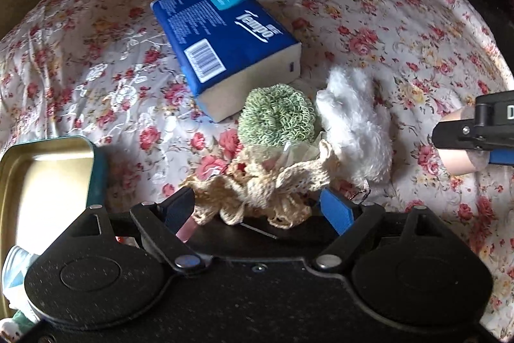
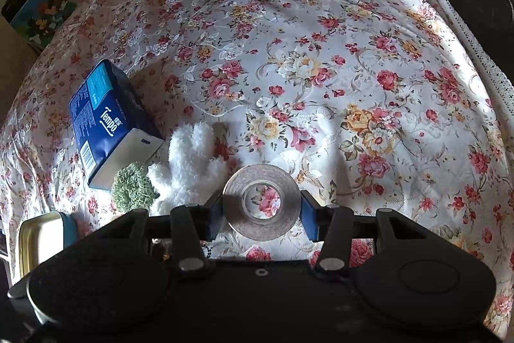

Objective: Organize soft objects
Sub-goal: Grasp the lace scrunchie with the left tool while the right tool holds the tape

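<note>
Left gripper [image 1: 257,208] nearest, jaws spread wide, the cream crochet piece [image 1: 260,185] lying between the pads; cannot tell whether either pad touches it. Floral cloth [image 1: 369,5] covers the whole surface. Blue tissue pack [image 1: 225,37] lies far left of centre, tilted. White plush [image 1: 353,124] sits right of the pack. Green scrubber [image 1: 276,118] sits against the pack's near end, touching the plush and the crochet piece. Open tin [image 1: 48,176] at near left, gold inside, teal rim. Right gripper [image 2: 261,211] closed on a tape roll [image 2: 261,201], pads pressing both sides, roll flat over the cloth, just right of the plush.
</note>
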`<state>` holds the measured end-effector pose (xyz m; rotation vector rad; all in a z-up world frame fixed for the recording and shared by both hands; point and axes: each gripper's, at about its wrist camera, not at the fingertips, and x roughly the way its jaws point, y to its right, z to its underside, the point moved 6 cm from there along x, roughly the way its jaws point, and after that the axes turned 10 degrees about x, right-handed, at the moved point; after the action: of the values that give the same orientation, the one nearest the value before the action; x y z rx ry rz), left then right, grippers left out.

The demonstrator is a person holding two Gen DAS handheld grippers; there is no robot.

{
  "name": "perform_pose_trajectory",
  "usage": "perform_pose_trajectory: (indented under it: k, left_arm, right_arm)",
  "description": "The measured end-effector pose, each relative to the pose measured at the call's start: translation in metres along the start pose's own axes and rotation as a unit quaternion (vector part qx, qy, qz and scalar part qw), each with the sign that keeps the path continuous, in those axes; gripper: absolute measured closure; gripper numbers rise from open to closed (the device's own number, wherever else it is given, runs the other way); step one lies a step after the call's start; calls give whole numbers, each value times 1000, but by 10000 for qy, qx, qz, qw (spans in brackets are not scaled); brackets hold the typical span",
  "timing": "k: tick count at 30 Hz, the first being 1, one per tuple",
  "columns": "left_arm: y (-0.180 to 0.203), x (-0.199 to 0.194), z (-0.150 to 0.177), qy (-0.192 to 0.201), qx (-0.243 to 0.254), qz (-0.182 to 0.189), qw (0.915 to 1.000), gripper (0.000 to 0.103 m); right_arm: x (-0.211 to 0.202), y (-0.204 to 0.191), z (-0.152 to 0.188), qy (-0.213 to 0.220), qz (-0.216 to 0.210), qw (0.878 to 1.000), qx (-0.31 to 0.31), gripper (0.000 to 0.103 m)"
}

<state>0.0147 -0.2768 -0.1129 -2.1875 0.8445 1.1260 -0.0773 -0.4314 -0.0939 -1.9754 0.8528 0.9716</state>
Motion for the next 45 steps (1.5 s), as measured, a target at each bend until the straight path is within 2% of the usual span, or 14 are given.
perform_pose_trajectory:
  k: [3, 5, 8, 13, 15, 16, 19, 24, 26, 30, 36, 45]
  left_arm:
    - [0, 9, -1, -81, -116, 112, 9998, 28]
    - [-2, 8, -2, -4, -182, 89, 9998, 40]
    - [-4, 4, -3, -3, -273, 345, 9990, 58]
    - [-10, -11, -5, 121, -293, 373, 9988, 68]
    - [-11, -14, -5, 134, -250, 377, 9989, 67]
    - [-10, -13, -5, 108, -221, 340, 9991, 59]
    - [-8, -6, -4, 27, -107, 301, 9995, 16]
    - [4, 6, -4, 0, 190, 199, 9996, 15]
    - [7, 13, -7, -50, 283, 144, 9995, 9]
    - [10, 24, -11, -125, 231, 211, 9994, 8]
    - [4, 24, -10, 12, 92, 248, 9997, 25]
    - [-22, -24, -10, 236, -335, 335, 9986, 27]
  right_arm:
    - [1, 1, -1, 17, 5, 10000, 23, 55]
    - [0, 1, -1, 49, 0, 10000, 32, 55]
    - [-1, 0, -1, 106, -19, 9999, 40, 55]
    - [-2, 0, 0, 141, -19, 9999, 56, 55]
    - [-3, -1, 0, 144, -30, 9999, 57, 55]
    - [-4, -1, 1, 153, -38, 9999, 47, 55]
    - [-3, -2, 2, 123, -41, 9999, 30, 55]
    - [0, -1, 1, 97, -28, 9999, 59, 55]
    - [1, -1, 1, 75, -40, 10000, 41, 55]
    - [4, -1, 1, 55, -37, 10000, 42, 55]
    - [4, -1, -1, 109, -59, 9999, 41, 55]
    - [-2, 2, -5, 310, -85, 9995, 73, 55]
